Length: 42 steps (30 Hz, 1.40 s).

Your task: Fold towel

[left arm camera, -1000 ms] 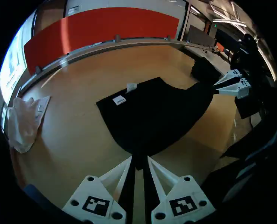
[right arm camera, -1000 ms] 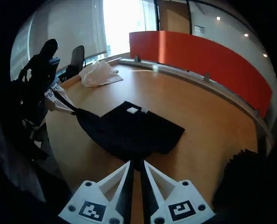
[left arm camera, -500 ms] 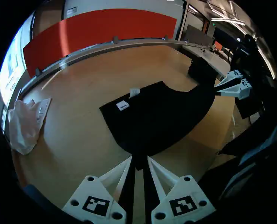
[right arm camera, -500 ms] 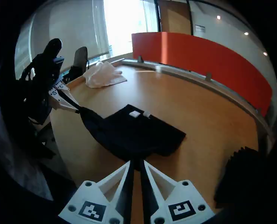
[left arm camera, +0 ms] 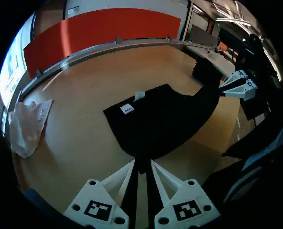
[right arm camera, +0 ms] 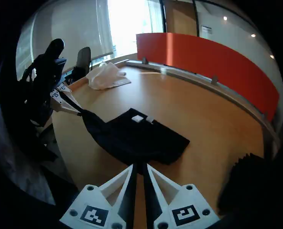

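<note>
My left tongs [left arm camera: 142,165] are pinched narrow on one near corner of the black towel [left arm camera: 160,118]. My right tongs [right arm camera: 139,166] are pinched the same way on the other near corner. The far part of the towel lies flat on the wooden desk [left arm camera: 76,126], with two small white tags [left arm camera: 127,109] close to its far edge. The near edge hangs between my two tongs, lifted off the desk and sagging in the middle.

To do this fold well, I think I should carry both corners forward together, at equal height and speed, so that the near edge goes over parallel to the far edge. I would hold the tongs apart enough to take out the sag, but not pull so hard that the flat part slides on the smooth wood. Then I would lower the corners onto the far corners, near the tags, and open only when the cloth rests.

Some things I cannot make out. The cloth is so black that its creases and the number of its layers do not show. How much of each corner sits between the pads is hidden by the fingers themselves. In the right gripper view a dark heap [right arm camera: 244,179] sits at the desk's edge, and I cannot tell what it is. A crumpled white cloth [left arm camera: 25,126] lies well apart from the towel.
</note>
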{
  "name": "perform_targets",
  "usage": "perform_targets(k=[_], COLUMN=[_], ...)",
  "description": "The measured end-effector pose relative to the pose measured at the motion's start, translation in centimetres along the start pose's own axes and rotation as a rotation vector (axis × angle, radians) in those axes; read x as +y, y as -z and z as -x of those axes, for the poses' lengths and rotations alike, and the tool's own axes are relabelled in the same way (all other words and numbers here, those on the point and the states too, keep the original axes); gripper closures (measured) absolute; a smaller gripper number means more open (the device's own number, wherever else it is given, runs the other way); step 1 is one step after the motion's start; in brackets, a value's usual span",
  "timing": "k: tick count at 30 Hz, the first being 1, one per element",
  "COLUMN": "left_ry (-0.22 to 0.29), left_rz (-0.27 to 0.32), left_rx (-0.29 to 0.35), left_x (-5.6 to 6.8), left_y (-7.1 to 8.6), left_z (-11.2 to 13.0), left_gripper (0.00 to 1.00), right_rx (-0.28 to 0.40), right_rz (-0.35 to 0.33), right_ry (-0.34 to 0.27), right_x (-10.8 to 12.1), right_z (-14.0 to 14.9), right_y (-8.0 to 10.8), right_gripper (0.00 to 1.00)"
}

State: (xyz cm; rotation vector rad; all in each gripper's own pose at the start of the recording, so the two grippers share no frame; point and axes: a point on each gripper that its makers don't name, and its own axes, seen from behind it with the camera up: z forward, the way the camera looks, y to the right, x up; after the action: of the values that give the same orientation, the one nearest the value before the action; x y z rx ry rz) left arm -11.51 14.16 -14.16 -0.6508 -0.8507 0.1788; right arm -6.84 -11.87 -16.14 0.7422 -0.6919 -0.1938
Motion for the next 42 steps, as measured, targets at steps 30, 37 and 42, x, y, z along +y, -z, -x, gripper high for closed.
perform_targets(k=[30, 37, 42], left_ry=[-0.012, -0.01, -0.01], left_rz=[-0.02, -0.022, -0.031], left_rx=[-0.055, -0.072, -0.084], left_x=[-5.0, -5.6, -6.1], left_y=[-8.3, -10.0, -11.4], left_z=[-5.4, -5.0, -4.5], left_gripper=[0.86, 0.84, 0.78], right_rx=[-0.043, -0.07, -0.094], right_rz=[0.046, 0.04, 0.043], right_ry=[-0.03, -0.047, -0.066], right_x=[8.3, 9.1, 9.8], right_z=[-0.9, 0.0, 1.1], right_y=[-7.1, -8.4, -9.5], right_gripper=[0.89, 0.89, 0.89])
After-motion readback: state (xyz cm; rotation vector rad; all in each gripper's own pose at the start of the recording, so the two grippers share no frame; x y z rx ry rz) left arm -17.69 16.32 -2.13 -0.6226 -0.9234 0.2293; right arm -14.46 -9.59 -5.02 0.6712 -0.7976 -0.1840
